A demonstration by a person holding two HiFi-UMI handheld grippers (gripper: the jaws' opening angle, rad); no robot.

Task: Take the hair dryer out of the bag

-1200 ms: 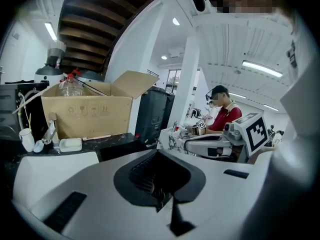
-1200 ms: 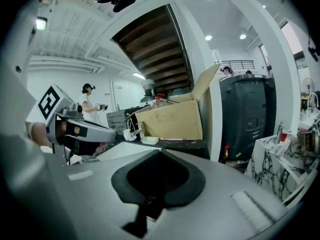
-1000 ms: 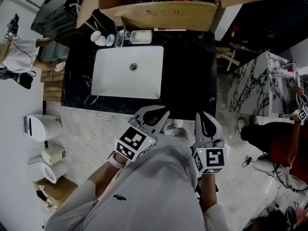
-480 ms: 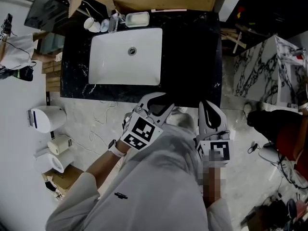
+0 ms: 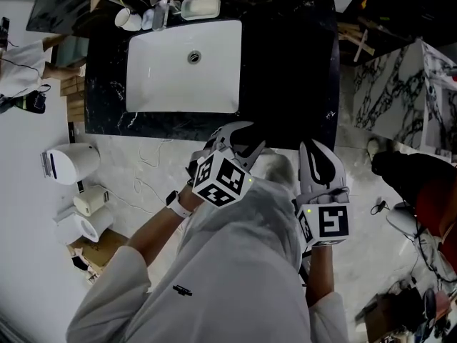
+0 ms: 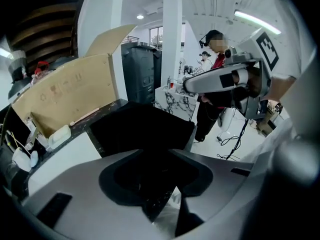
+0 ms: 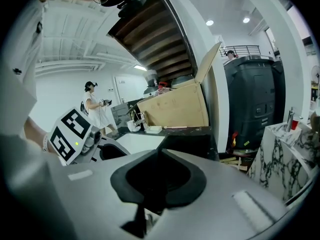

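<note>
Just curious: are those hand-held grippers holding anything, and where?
Left hand-held gripper: just opened, empty. Right hand-held gripper: just parted slightly, nearly shut, nothing visibly between.

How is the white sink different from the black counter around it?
The sink is plain white; the counter is black with thin white veins. The sink is a hollow basin with a round drain; the counter is flat and carries cups and a dish along its far edge. Both are rectangular.
</note>
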